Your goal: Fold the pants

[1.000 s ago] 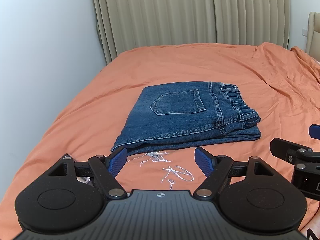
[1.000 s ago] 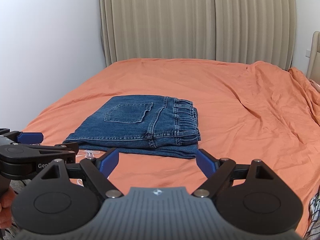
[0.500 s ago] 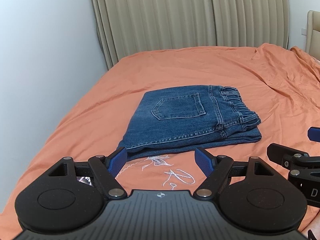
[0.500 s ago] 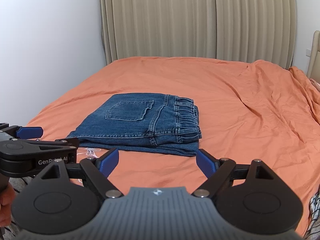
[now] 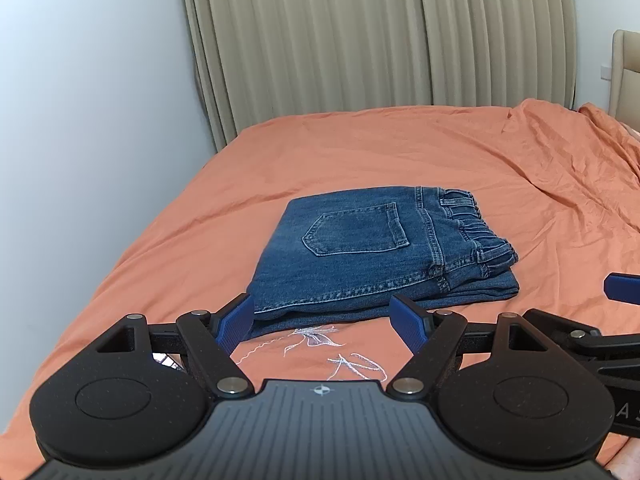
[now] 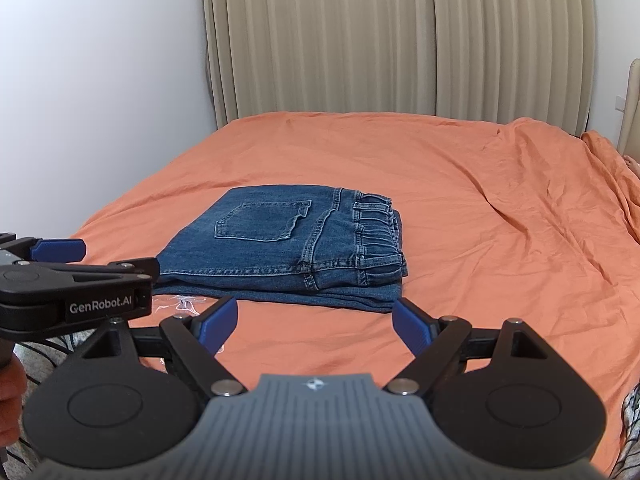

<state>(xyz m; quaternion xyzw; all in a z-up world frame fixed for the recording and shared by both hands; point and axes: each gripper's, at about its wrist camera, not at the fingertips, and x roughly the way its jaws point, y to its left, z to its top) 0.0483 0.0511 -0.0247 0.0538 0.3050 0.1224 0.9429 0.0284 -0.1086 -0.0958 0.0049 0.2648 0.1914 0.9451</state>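
Blue denim pants (image 5: 376, 248) lie folded into a compact stack on the orange bedspread (image 5: 400, 148), back pocket up, elastic waistband to the right. The right wrist view shows the same pants (image 6: 288, 248) in the middle of the bed. My left gripper (image 5: 322, 320) hovers open just short of the stack's near edge, nothing between its blue pads. My right gripper (image 6: 314, 320) is also open and empty, a little back from the pants. The left gripper (image 6: 76, 280) appears from the side at the left of the right wrist view.
A white wall (image 5: 80, 140) runs along the bed's left side. Beige pleated curtains (image 5: 380, 40) hang behind the bed. The bedspread (image 6: 520, 220) is wrinkled to the right. White embroidery (image 5: 332, 352) marks the cover near me. A headboard (image 5: 626, 68) stands far right.
Both grippers have drawn back and risen slightly, so the folded pants sit a bit farther away. The pants have not moved. Both grippers stay open.
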